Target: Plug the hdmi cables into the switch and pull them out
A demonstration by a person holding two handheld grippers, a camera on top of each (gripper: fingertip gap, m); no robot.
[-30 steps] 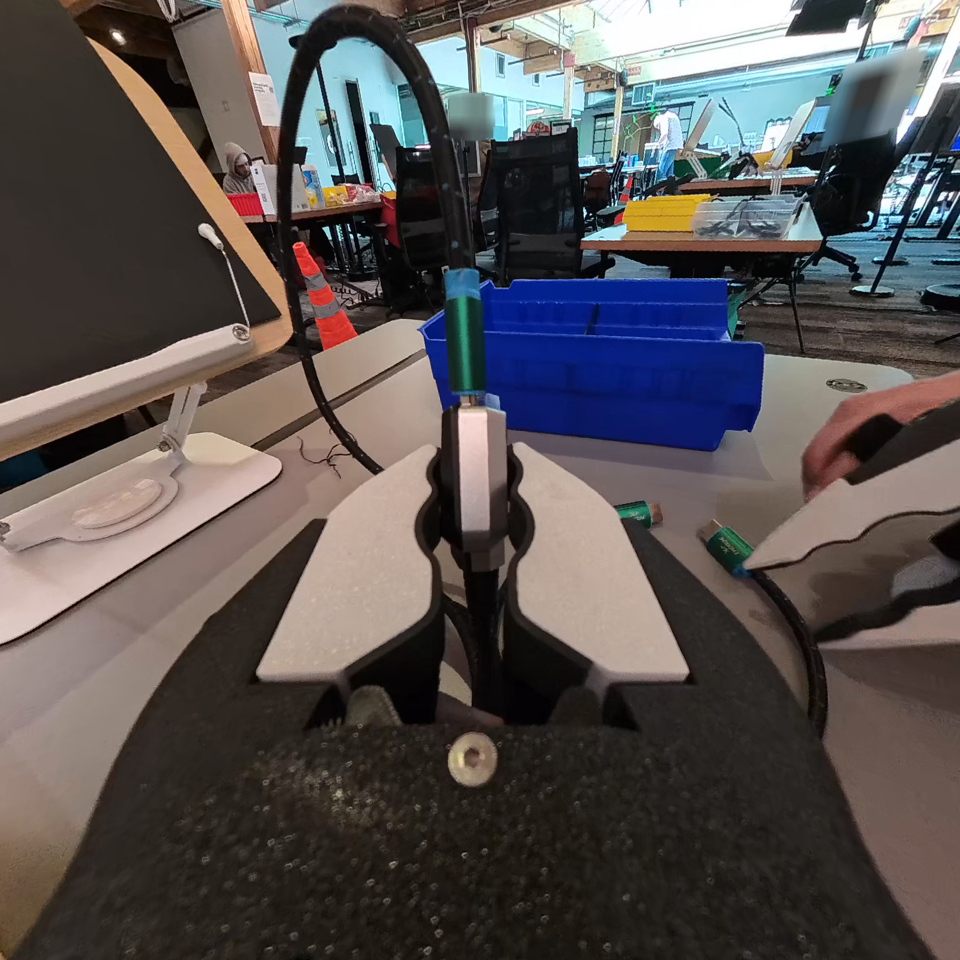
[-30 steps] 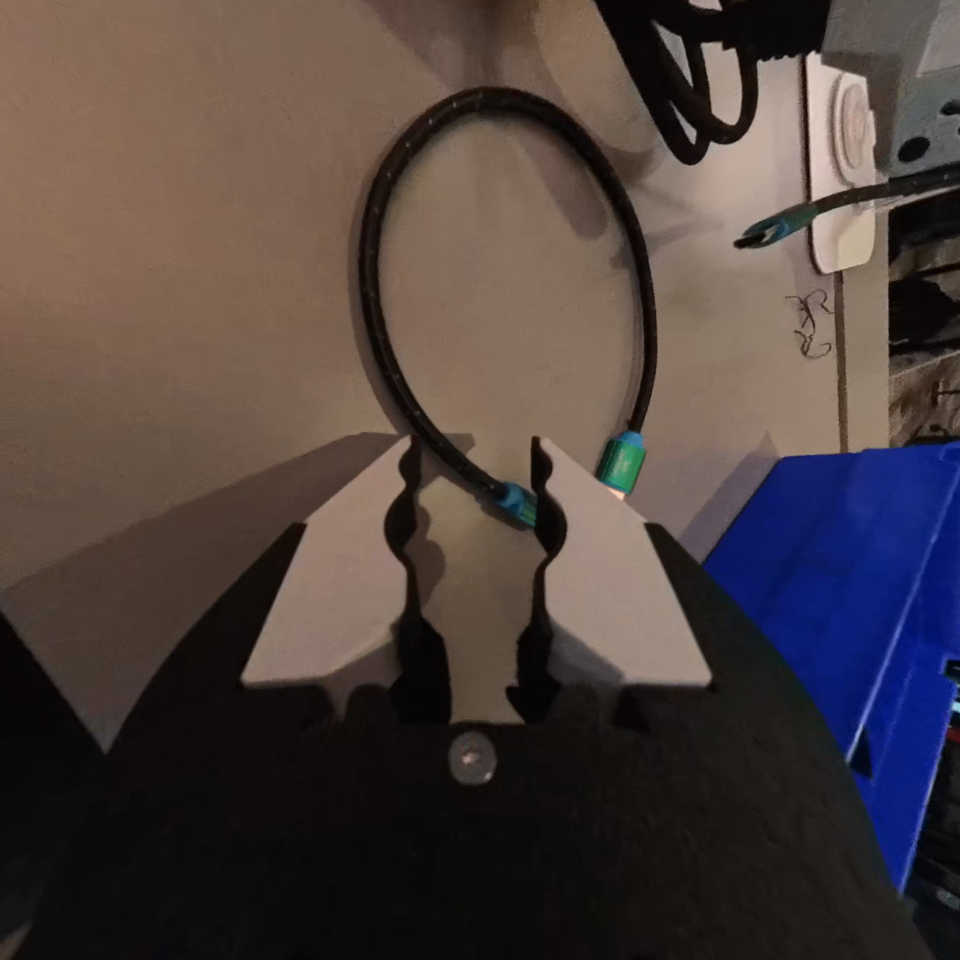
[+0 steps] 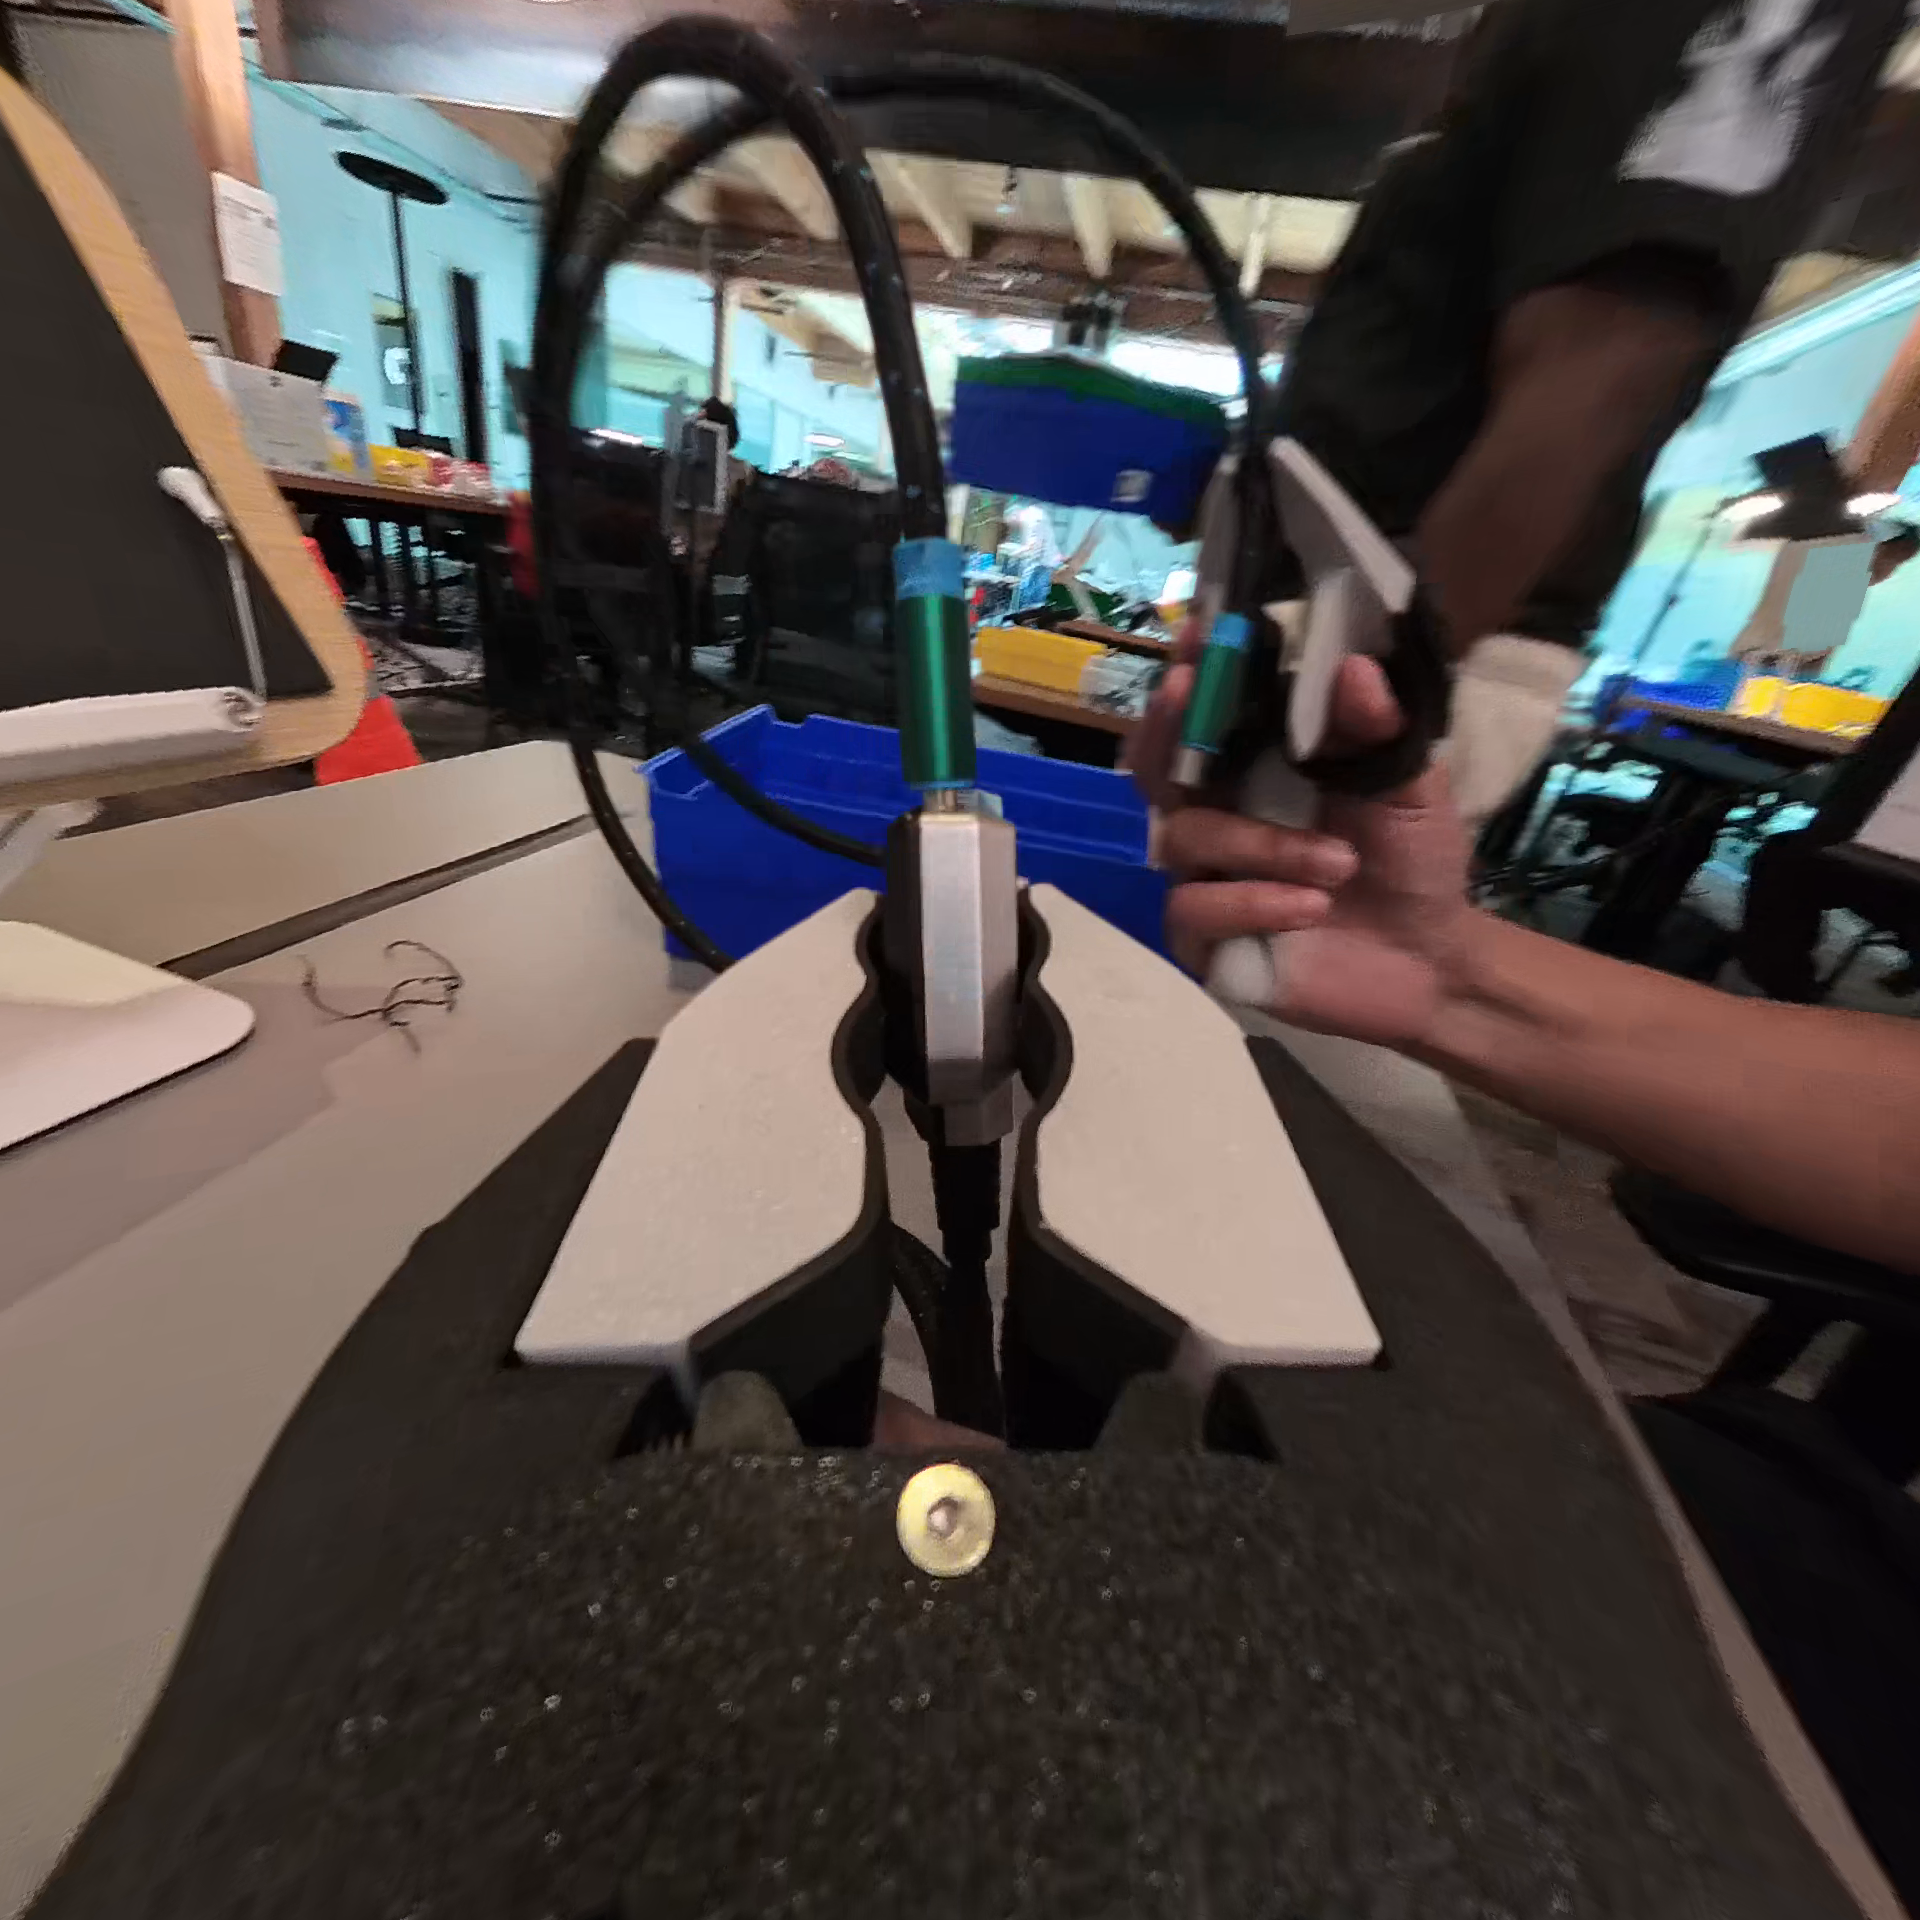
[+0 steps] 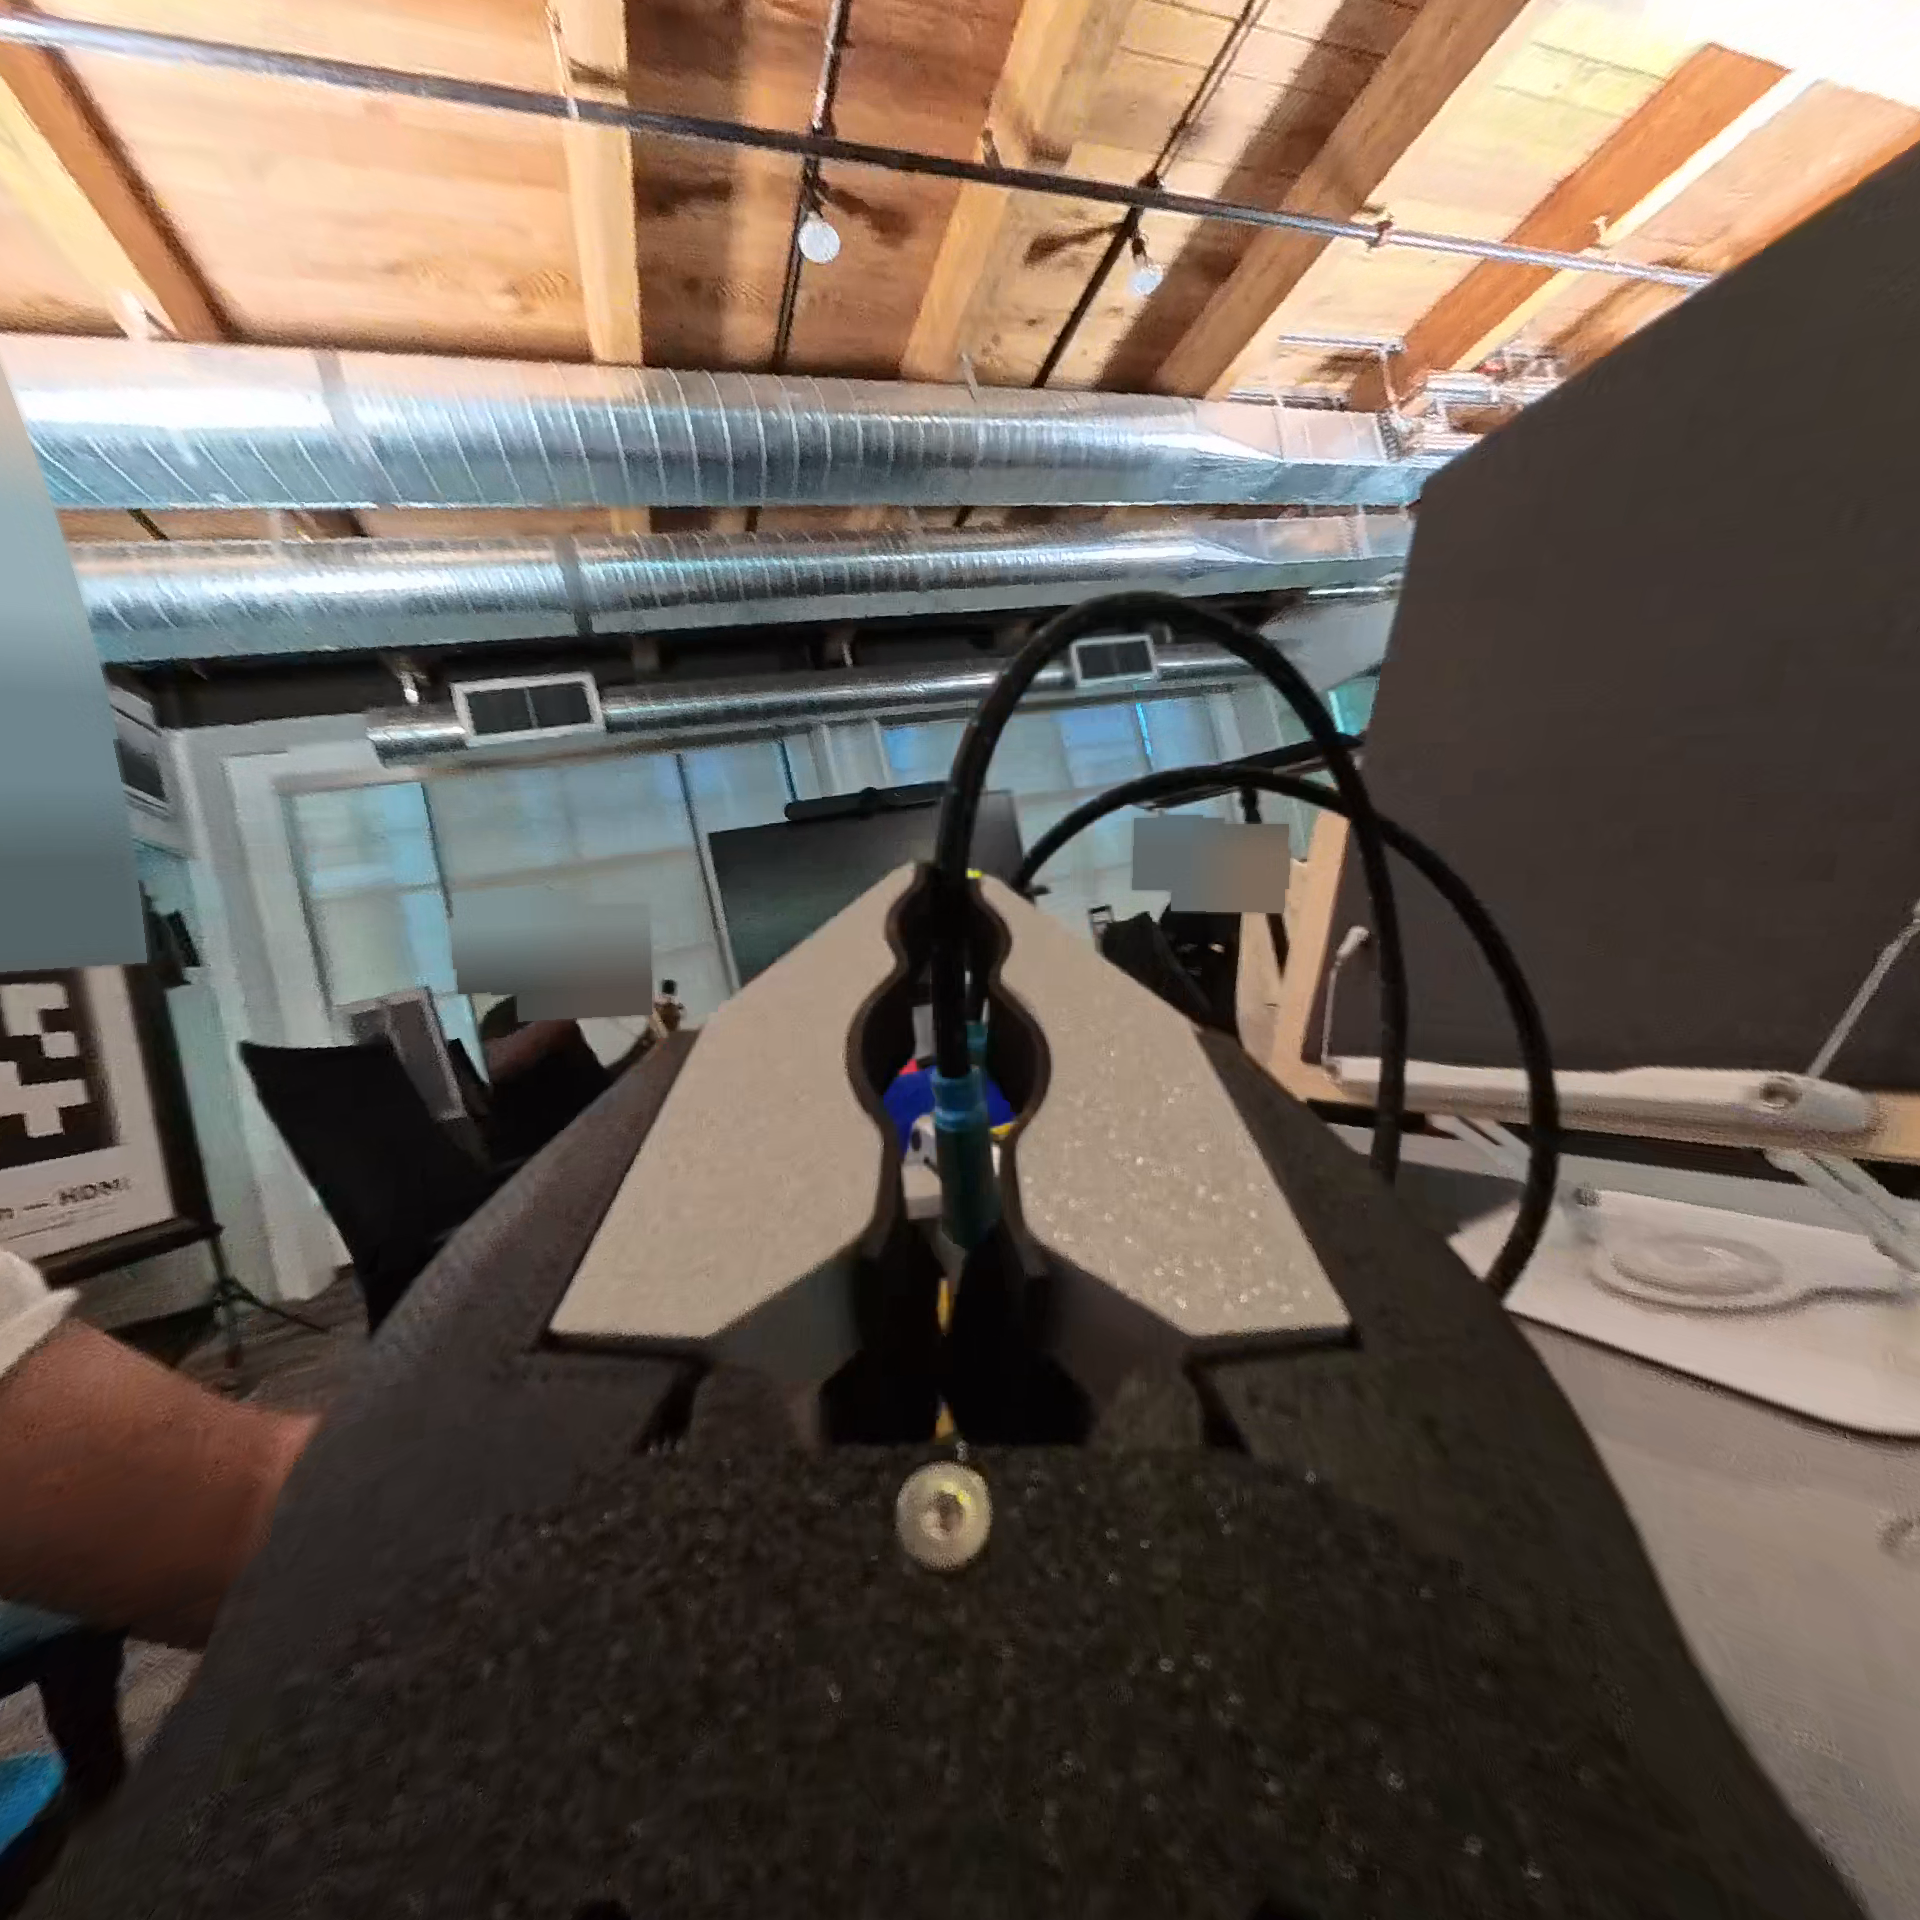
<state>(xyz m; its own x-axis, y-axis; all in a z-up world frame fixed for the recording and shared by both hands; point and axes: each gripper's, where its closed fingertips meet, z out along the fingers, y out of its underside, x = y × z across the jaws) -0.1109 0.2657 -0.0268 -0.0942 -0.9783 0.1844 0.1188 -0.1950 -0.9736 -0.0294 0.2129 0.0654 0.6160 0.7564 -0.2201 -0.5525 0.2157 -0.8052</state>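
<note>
Left claw [image 3: 951, 997] is clamped on the small silver switch [image 3: 961, 935], holding it upright above the pale table [image 3: 208, 1195], with one green plug [image 3: 933, 691] already seated in its top and that plug's black cable [image 3: 727, 166] arching high overhead. Over to the side, the right claw [image 3: 1262, 582] is raised off the table and pinched on a second black cable [image 4: 948, 987] just above its green plug [image 3: 1210, 694], which hangs tip-down beside the person's hand [image 3: 1309, 831]; the wrist view on that side shows the jaws closed with the cable running between them. From where I stand, the biggest worry is the two cable loops, which cross each other up high and could tangle or drag the seated plug sideways as the second one comes across. Next, the blue bin [image 3: 831, 821] sits just behind the switch, so a wide swing might knock it. The hold on the cord instead of the plug body looks loose for pushing: the plug may swivel and miss the port. Smallest risk, the switch could twist in the left jaws under the push. Which port is free I cannot tell.
</note>
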